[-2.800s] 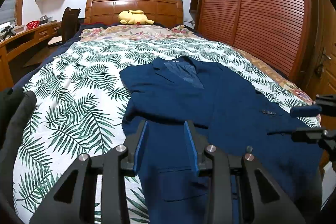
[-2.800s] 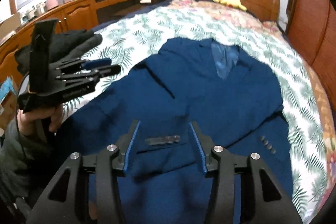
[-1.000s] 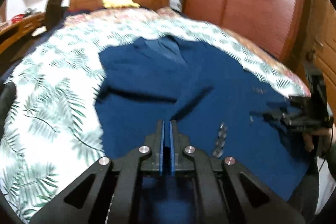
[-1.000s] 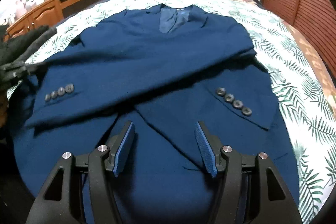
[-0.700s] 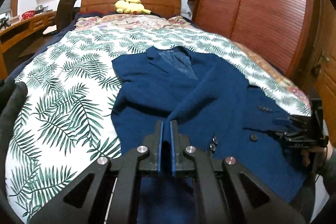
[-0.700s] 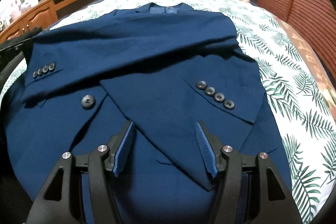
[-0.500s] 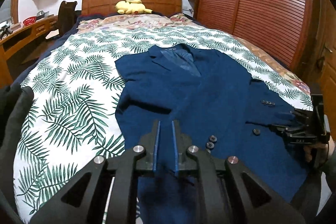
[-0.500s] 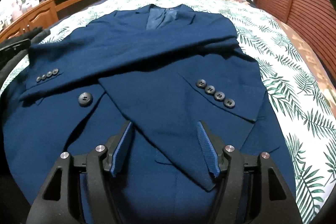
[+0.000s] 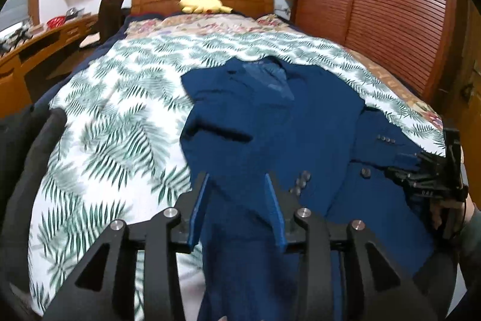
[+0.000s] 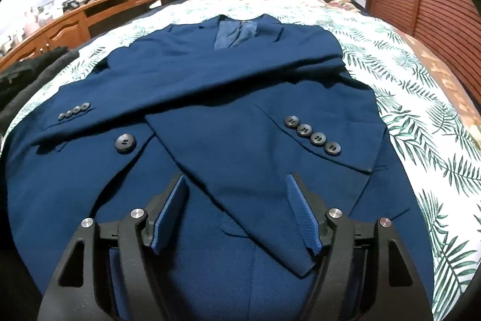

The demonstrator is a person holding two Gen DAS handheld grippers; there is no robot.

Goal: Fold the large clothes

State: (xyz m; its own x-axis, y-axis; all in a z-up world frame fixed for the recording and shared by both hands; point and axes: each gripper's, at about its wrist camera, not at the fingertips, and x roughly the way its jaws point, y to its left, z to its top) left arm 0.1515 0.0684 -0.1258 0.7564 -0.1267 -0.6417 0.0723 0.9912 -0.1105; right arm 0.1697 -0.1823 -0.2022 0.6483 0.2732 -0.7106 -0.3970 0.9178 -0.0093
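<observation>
Two sleeves lie crossed over the navy woven blazer [image 10: 240, 86], spread flat on the leaf-print bedspread [image 10: 421, 110]. Left gripper [image 9: 237, 179] is opening above the fabric; right gripper [image 10: 236, 179] is widening, empty, both angled downward.

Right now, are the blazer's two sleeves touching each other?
Touching. The right wrist view shows the far sleeve lying straight across the near sleeve, covering its upper part where they cross, with no gap between them.
</observation>
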